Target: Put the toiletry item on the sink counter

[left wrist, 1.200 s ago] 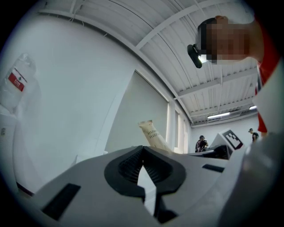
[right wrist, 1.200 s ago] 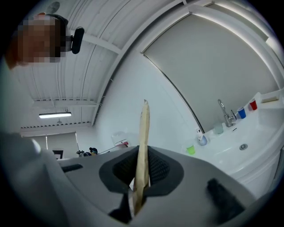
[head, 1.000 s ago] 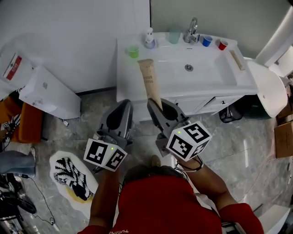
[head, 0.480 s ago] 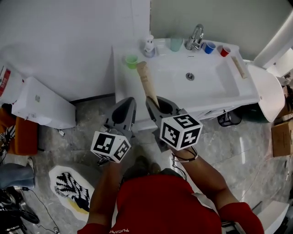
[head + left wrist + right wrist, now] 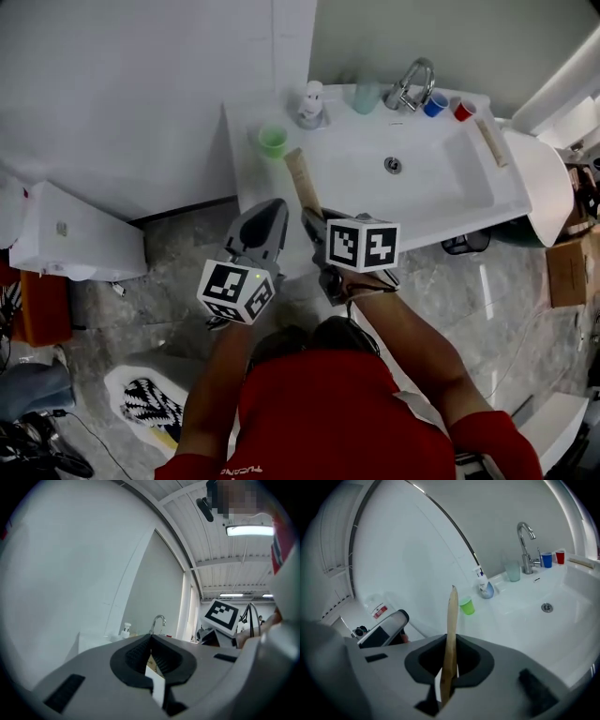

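The toiletry item is a tan tube (image 5: 301,180), standing upright with my right gripper (image 5: 315,221) shut on its lower end. Its tip reaches over the front left part of the white sink counter (image 5: 246,159). In the right gripper view the tube (image 5: 452,625) rises edge-on from between the jaws of the right gripper (image 5: 450,644); the counter (image 5: 520,609) lies beyond it. My left gripper (image 5: 275,208) hangs just left of the tube with its jaws together and nothing held. The left gripper (image 5: 151,639) shows shut in its own view.
On the counter stand a green cup (image 5: 273,141), a soap bottle (image 5: 310,101), a clear tumbler (image 5: 367,96), a faucet (image 5: 411,84), a blue cup (image 5: 434,104) and a red cup (image 5: 459,109). A wooden stick (image 5: 493,142) lies at the right rim. A white box (image 5: 75,246) sits on the floor at left.
Both grippers have moved forward towards the sink. The tube's tip now reaches over the counter's front left part. The right gripper still holds the tube.
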Demonstrator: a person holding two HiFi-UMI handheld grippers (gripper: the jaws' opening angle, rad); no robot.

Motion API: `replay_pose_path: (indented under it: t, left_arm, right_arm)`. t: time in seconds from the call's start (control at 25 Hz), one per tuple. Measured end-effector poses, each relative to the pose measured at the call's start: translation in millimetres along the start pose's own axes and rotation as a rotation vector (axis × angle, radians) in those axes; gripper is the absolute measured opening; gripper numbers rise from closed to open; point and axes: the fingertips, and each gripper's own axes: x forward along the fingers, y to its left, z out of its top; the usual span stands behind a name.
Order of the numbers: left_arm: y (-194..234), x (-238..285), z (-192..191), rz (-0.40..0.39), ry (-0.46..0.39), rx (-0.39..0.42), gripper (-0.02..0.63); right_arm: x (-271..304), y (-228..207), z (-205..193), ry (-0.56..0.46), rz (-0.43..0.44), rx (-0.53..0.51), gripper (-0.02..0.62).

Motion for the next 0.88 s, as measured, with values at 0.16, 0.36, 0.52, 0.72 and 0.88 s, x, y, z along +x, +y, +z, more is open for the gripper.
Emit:
replay_pose_path:
  t: [0.16, 0.36, 0.52, 0.72, 0.88]
  left_arm:
    - [20.2, 18.9, -19.3, 0.003, 0.053, -0.001, 0.018]
    - [42.2, 33.6, -39.8, 0.018, 0.099, -0.01, 0.018]
    - [57.8, 39.9, -47.9, 0.043, 0.113, -0.026, 0.018]
    - [65.9, 46.9, -52.5, 0.051, 0.126, -0.037, 0.018]
    - [67.6, 49.5, -54.8, 0.053, 0.132, -0.047, 0.018]
  right_arm:
    - [31.5, -19.0, -4.3, 0.093, -0.06, -0.013, 0.048]
    - [67.0, -37.1, -12.9, 0.199, -0.099, 0.032, 0.048]
    - [88.5, -47.3, -23.3, 0.254, -0.106, 0.094, 0.048]
    - [105.3, -57.3, -25.0, 0.28, -0.13, 0.089, 0.048]
    - [110.8, -58.8, -25.3, 0.296, -0.133, 0.072, 0.049]
